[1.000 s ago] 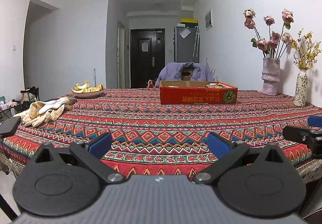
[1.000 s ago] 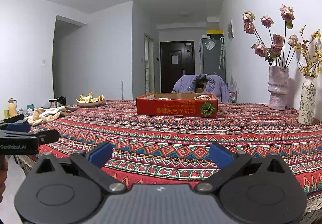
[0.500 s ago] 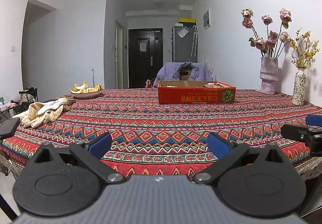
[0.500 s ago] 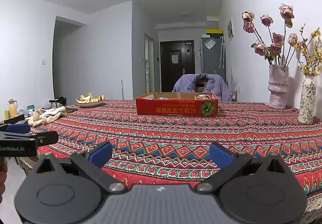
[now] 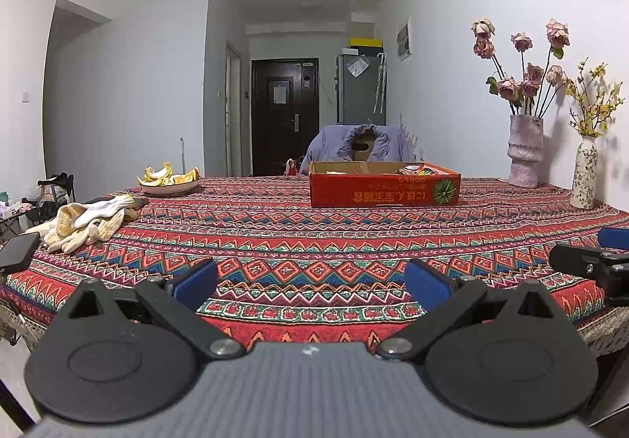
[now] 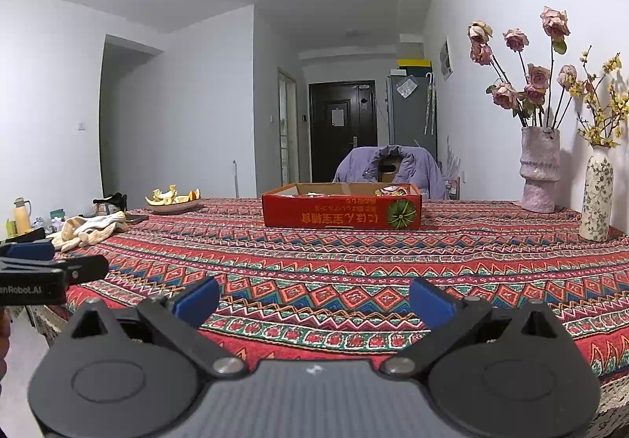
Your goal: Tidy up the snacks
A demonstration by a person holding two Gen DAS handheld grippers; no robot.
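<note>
Cardboard box [image 5: 384,189] on desk [image 5: 314,237], far side, centre-right. Snacks [image 5: 417,171] inside box, at its right end. Chair with jacket [image 5: 359,147] behind box, beyond desk edge. Bowl of peels [image 5: 169,182] far left on desk, well apart from box. Gloves [image 5: 84,227] nearer on left edge, phone [image 5: 17,251] just before them at the corner. Two vases on right by wall: larger vase [image 5: 526,151] behind, small vase [image 5: 585,172] nearer and further right. Left gripper [image 5: 310,282] and right gripper [image 6: 314,298] over near desk edge, side by side.
</note>
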